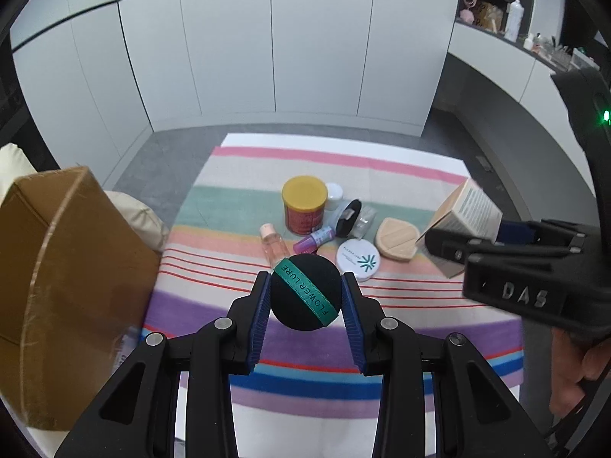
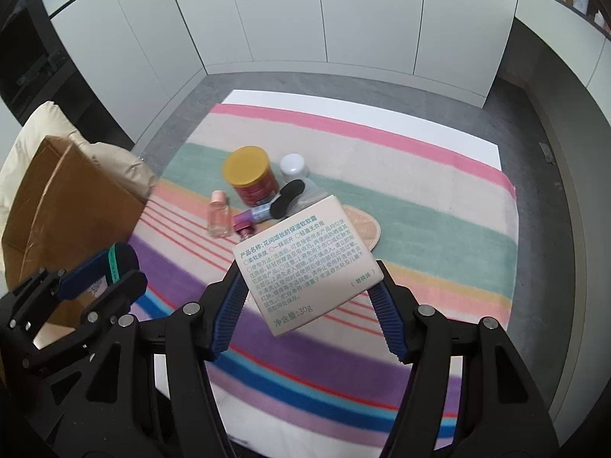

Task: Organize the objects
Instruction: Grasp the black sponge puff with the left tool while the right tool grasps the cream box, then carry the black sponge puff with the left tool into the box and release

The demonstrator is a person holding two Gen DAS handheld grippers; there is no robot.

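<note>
My left gripper is shut on a round black puff with a green ribbon, held above the striped cloth. My right gripper is shut on a beige carton printed with green text, also lifted off the cloth. The same carton shows at the right of the left wrist view. On the cloth lie a yellow-lidded red can, a small pink bottle, a purple bottle, a white compact and a beige sponge case.
A brown cardboard box stands at the left beside a cream cushion. A white jar and a black puff in plastic lie behind the can. White cabinets line the back. A hand grips the right tool.
</note>
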